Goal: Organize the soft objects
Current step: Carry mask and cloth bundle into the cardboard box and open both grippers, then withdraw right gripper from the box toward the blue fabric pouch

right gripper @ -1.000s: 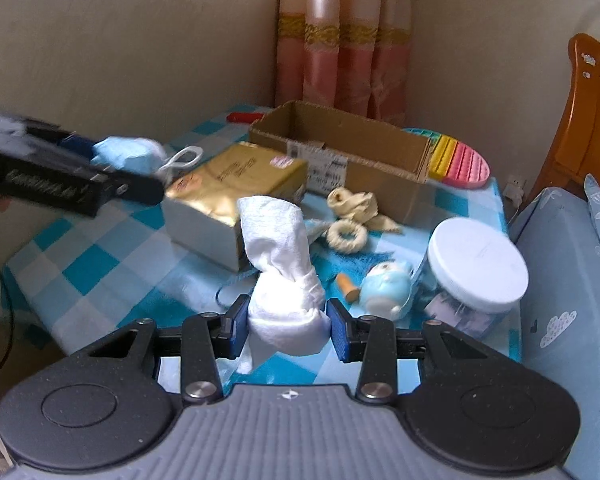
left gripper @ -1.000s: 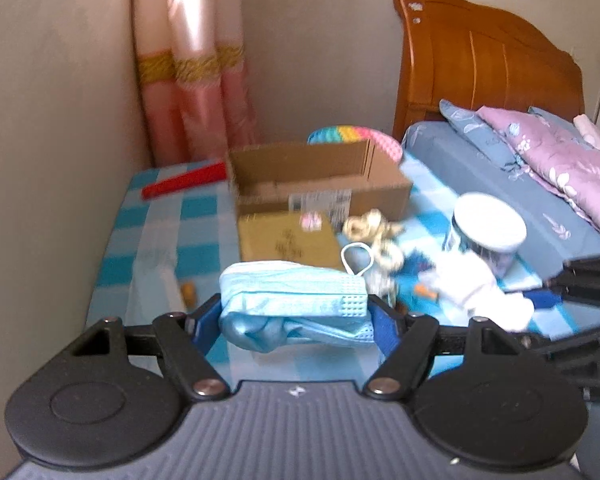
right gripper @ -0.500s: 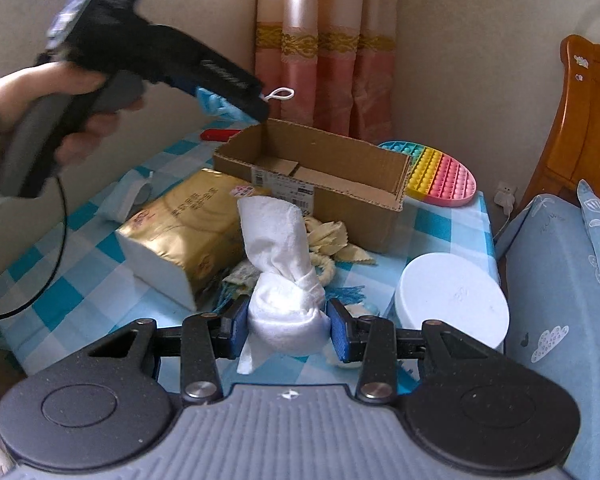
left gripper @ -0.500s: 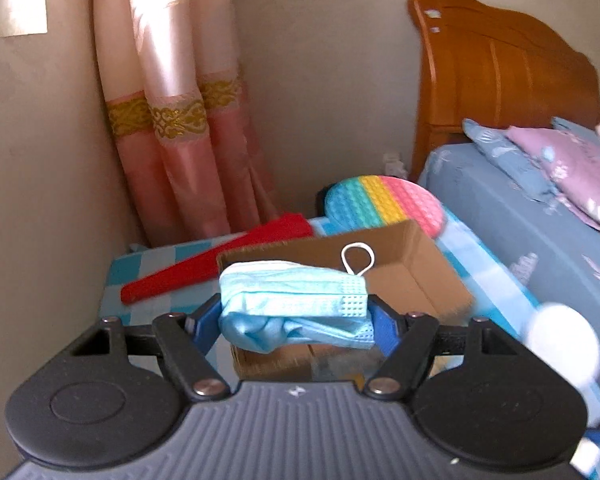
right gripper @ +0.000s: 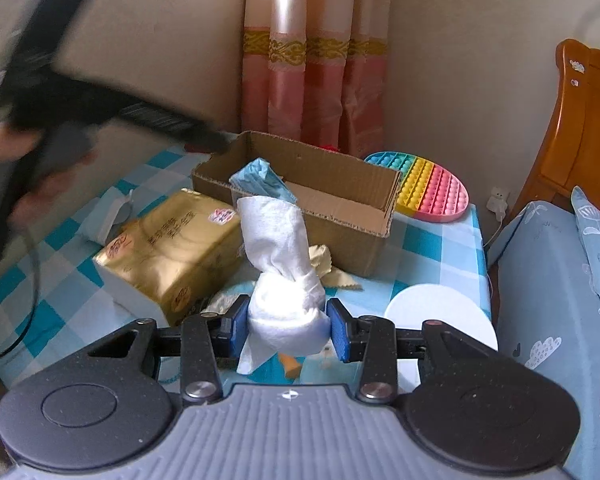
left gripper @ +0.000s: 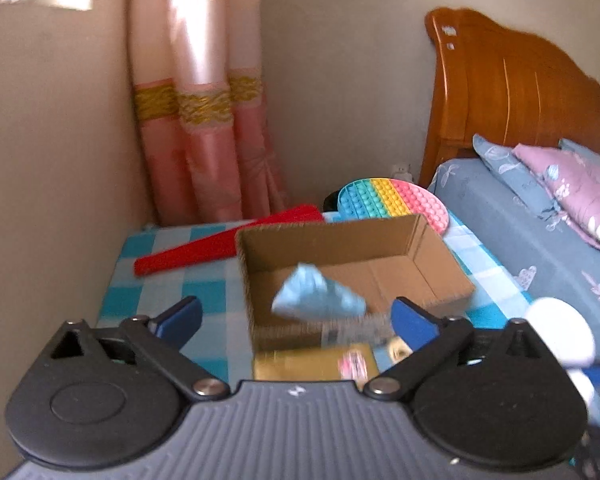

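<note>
I count one cardboard box (right gripper: 300, 188), one blue face mask (left gripper: 318, 294) in it, one white knotted cloth (right gripper: 284, 272), one gold tissue pack (right gripper: 172, 248), one rainbow pop mat (right gripper: 428, 186), one red fan (left gripper: 220, 246), one white lid (right gripper: 440, 316).

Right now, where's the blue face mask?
The blue face mask is in the cardboard box, at its left end in the left wrist view, free of the open left gripper.
</note>
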